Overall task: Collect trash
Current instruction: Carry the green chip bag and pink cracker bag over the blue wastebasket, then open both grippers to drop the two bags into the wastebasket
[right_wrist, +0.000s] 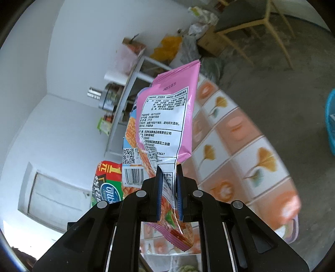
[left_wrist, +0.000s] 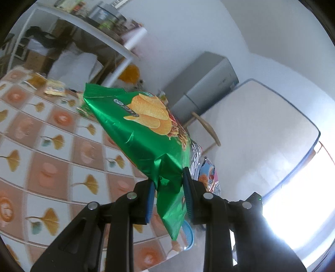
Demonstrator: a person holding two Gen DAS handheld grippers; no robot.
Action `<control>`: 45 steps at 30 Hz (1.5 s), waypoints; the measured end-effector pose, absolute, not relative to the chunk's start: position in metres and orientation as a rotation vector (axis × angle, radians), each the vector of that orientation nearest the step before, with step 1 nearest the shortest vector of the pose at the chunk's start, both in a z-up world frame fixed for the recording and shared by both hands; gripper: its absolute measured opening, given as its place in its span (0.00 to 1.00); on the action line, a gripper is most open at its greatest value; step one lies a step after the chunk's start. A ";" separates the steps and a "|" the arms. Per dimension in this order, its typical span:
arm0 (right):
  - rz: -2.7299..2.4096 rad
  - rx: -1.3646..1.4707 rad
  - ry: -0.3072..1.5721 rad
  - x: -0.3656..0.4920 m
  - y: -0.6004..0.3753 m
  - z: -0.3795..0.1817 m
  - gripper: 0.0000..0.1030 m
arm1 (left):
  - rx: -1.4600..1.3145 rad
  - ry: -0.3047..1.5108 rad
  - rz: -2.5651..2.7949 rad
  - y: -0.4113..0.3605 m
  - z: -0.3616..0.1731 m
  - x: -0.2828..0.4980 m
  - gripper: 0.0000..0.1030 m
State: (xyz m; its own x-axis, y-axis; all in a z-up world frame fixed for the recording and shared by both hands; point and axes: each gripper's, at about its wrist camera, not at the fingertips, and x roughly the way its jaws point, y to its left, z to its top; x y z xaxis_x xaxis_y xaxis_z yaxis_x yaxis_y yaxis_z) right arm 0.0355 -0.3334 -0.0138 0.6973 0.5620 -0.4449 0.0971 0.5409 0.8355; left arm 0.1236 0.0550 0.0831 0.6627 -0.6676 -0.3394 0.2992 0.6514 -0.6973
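Note:
My left gripper [left_wrist: 168, 184] is shut on a green potato chip bag [left_wrist: 144, 129] and holds it in the air above the patterned tablecloth [left_wrist: 50, 150]. My right gripper [right_wrist: 169, 177] is shut on a pink snack bag [right_wrist: 167, 117], held up with its printed back toward the camera. The green bag's end also shows in the right wrist view [right_wrist: 107, 184], to the left of the pink one. The pink bag's edge shows beside the green one in the left wrist view [left_wrist: 208, 175].
Yellow wrappers [left_wrist: 54, 89] lie at the table's far edge. A blue basket [right_wrist: 330, 121] stands on the grey floor at the right, and its rim shows below the green bag [left_wrist: 188, 232]. A white shelf unit [left_wrist: 83, 27], a grey fridge [left_wrist: 205, 83] and a wooden chair [right_wrist: 247, 18] stand around.

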 end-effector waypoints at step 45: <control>-0.604 1.167 0.864 -0.090 -0.623 -0.289 0.47 | -0.064 1.152 -0.937 -0.372 -0.025 0.201 0.23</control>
State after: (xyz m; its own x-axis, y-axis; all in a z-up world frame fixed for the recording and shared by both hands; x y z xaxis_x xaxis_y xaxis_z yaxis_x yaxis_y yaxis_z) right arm -0.0904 -0.6233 -0.2895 0.5498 0.0244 -0.8349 0.7926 0.3001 0.5307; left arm 0.2012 -0.3723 -0.0252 0.0861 -0.6590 -0.7472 0.5977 0.6342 -0.4904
